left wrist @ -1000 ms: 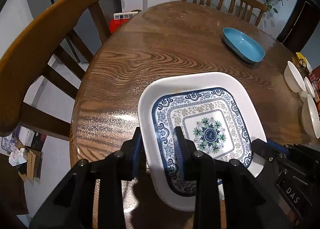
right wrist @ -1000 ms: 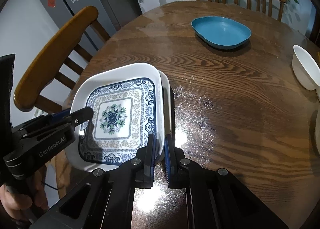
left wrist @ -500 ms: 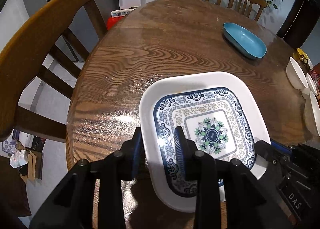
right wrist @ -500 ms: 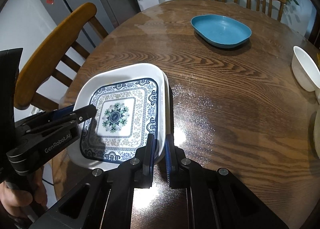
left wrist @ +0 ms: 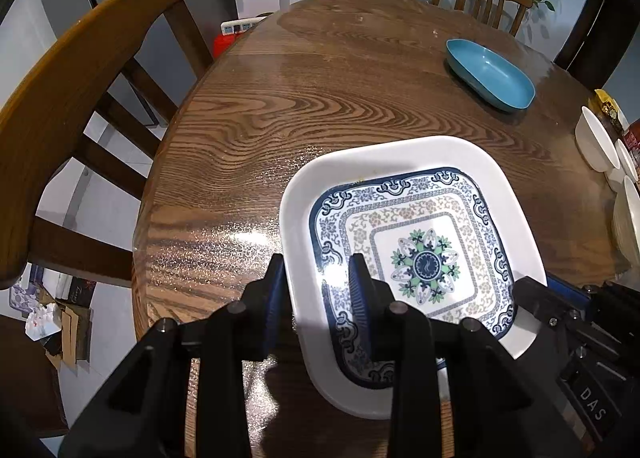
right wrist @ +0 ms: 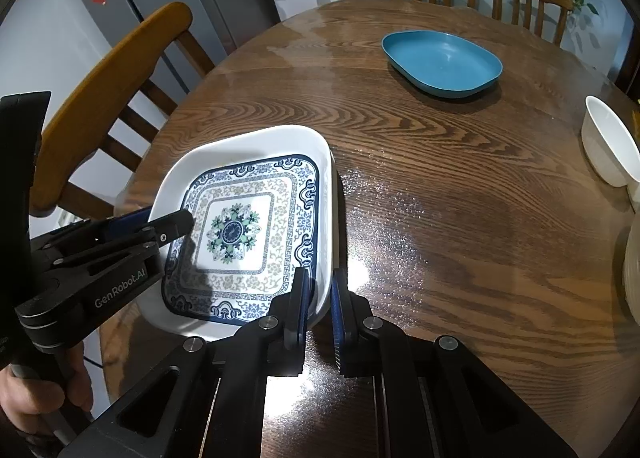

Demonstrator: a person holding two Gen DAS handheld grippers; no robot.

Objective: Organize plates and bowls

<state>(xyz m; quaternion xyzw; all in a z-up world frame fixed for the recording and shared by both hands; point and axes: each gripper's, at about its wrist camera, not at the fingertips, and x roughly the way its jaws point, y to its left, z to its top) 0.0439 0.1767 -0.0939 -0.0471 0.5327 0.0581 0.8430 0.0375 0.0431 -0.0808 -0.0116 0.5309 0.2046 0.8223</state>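
My right hand-held gripper (right wrist: pixel 319 298) comes in from six o'clock and pinches the right rim of the square plate (right wrist: pixel 248 230), one finger inside the rim, the other outside it. The plate is white with a blue flower pattern and sits at about eight o'clock on the wooden tabletop (right wrist: pixel 440 198). From nine o'clock my left hand-held gripper (right wrist: pixel 168 224) reaches over the plate's left rim, my hand (right wrist: pixel 36 402) on its handle at seven o'clock. A blue dish (right wrist: pixel 442 62) lies well apart at one o'clock. A white bowl (right wrist: pixel 610 146) stands at three o'clock. A wooden chair (right wrist: pixel 108 94) stands at ten o'clock.
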